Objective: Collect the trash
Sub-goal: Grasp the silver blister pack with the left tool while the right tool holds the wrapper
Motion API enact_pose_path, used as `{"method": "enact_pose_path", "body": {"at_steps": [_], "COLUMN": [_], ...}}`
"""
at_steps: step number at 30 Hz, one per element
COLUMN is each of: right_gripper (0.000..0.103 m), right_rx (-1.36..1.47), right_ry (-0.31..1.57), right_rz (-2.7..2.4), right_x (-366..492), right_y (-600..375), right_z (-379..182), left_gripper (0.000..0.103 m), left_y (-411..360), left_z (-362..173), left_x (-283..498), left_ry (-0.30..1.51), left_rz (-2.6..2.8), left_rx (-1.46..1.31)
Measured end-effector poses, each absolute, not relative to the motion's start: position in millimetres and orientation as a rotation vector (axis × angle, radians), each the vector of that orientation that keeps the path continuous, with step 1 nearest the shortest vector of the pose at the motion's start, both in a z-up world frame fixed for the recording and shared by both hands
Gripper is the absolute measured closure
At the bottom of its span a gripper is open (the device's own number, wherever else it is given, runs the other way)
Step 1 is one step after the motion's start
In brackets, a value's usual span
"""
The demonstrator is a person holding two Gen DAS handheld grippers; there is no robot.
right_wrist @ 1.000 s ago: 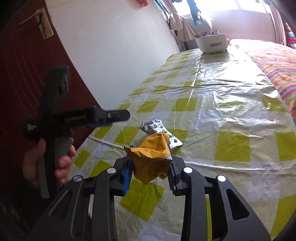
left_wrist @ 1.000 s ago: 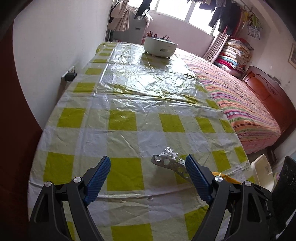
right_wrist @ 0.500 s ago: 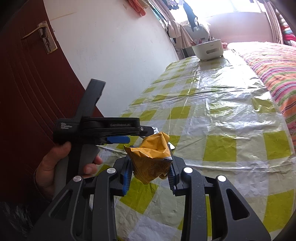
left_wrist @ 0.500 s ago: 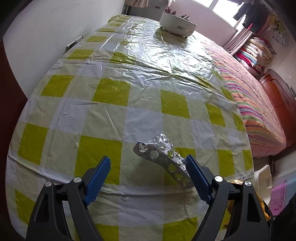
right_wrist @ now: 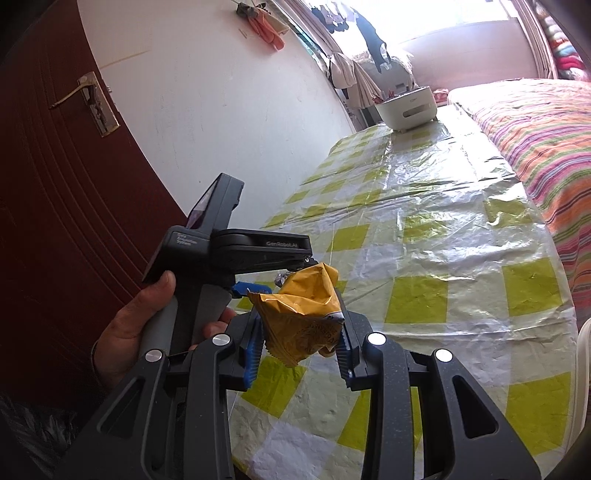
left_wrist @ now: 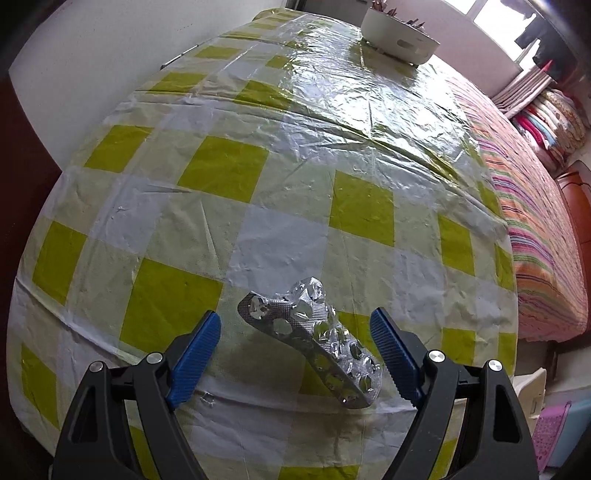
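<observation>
A silver used pill blister strip (left_wrist: 314, 339) lies on the checked tablecloth (left_wrist: 258, 177) near the table's front edge. My left gripper (left_wrist: 295, 354) is open, its blue pads on either side of the strip and apart from it. My right gripper (right_wrist: 297, 345) is shut on a crumpled yellow snack wrapper (right_wrist: 301, 314) and holds it above the table's near end. The left gripper body (right_wrist: 236, 251), held in a hand, shows in the right wrist view just left of the wrapper.
A white round pot (left_wrist: 399, 27) stands at the table's far end. A white wall (right_wrist: 221, 92) and a dark red door (right_wrist: 55, 166) run along the left. A striped bed (left_wrist: 535, 221) borders the right. A white bin (left_wrist: 532, 395) sits below the front right corner.
My left gripper has moved forward and down over the blister strip, which now lies between the open pads. My right gripper has lifted and tilted back with the wrapper held.
</observation>
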State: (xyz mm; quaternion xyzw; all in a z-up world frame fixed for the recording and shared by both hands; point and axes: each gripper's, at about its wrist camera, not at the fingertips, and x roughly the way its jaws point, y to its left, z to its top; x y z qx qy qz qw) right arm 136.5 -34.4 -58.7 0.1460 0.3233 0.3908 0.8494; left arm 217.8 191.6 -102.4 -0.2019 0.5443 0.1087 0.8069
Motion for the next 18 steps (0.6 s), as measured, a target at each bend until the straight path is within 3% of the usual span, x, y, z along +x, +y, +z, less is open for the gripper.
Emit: {"method": "enact_pose_path", "body": {"at_steps": [10, 18], "right_gripper": [0.069, 0.068], "right_rx": [0.34, 0.354], "right_ry": [0.675, 0.667], "right_rz": [0.811, 0.811], "right_x": [139.2, 137.4], "right_y": [-50.9, -54.6], "right_z": [-60.7, -59.2], "left_gripper": [0.022, 0.016], "left_y": [173.9, 161.8], "left_z": [-105.2, -109.9], "left_x": [227.7, 232.9], "left_ry": [1.175, 1.195], "left_rz": [0.336, 0.346], "left_rx": [-0.334, -0.224]}}
